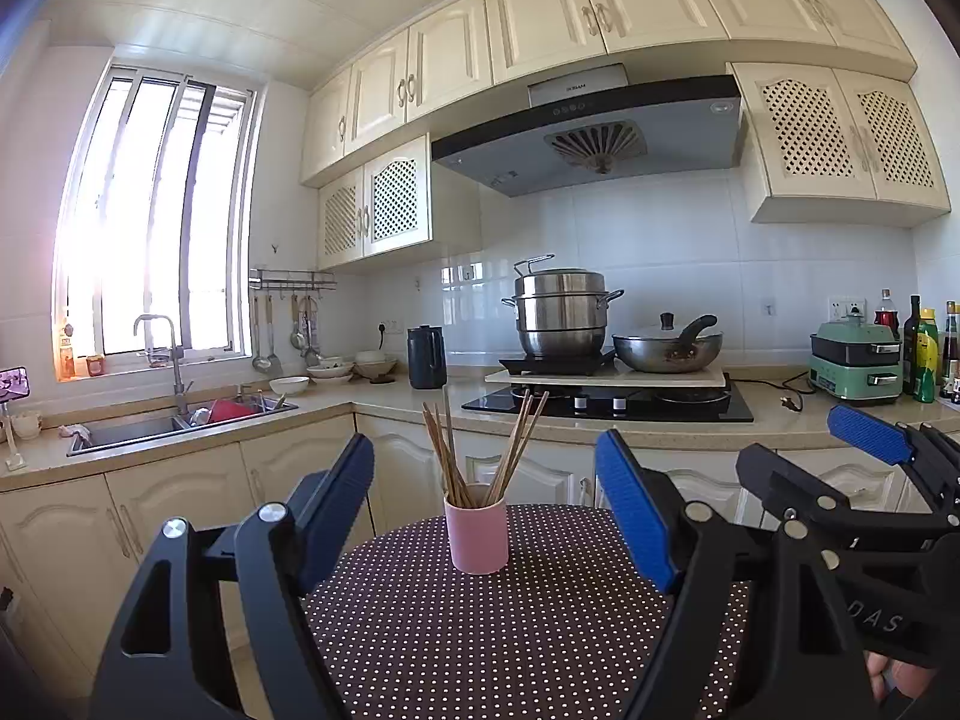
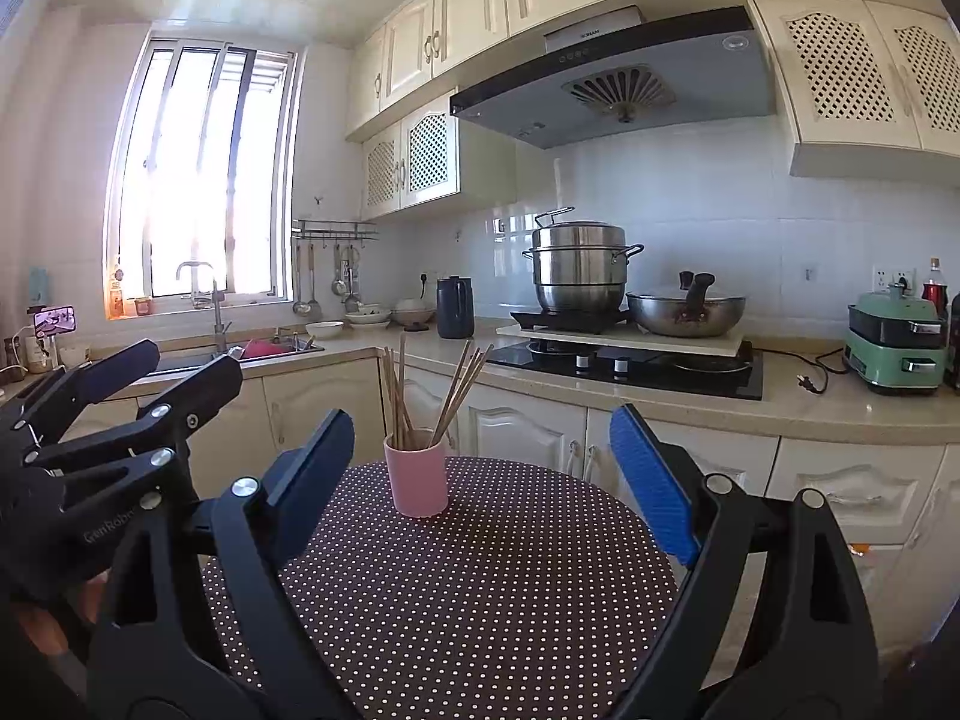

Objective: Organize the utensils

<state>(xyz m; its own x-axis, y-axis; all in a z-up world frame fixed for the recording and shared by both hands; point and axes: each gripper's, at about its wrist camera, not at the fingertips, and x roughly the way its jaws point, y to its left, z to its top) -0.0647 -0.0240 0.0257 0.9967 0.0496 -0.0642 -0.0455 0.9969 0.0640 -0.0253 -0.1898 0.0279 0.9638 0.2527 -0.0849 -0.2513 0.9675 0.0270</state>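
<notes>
A pink cup [image 1: 478, 536] stands upright near the far edge of a round table with a brown polka-dot cloth [image 1: 480, 630]. Several wooden chopsticks [image 1: 480, 450] stand in it, fanned out. My left gripper [image 1: 486, 510] is open and empty, its blue pads wide apart, a little in front of the cup. My right gripper [image 2: 480, 480] is also open and empty, with the cup [image 2: 416, 476] and chopsticks [image 2: 432, 390] ahead, left of centre, on the cloth [image 2: 468, 600]. The right gripper shows at the right edge of the left wrist view [image 1: 840, 468]; the left gripper shows at the left of the right wrist view [image 2: 168, 372].
Behind the table run cream cabinets and a counter [image 1: 660, 426] with a sink [image 1: 180, 420], a black jug [image 1: 426, 357], a steel steamer pot [image 1: 561, 312], a wok [image 1: 666, 348], a green cooker [image 1: 855, 360] and bottles [image 1: 924, 348]. A range hood [image 1: 588, 132] hangs above.
</notes>
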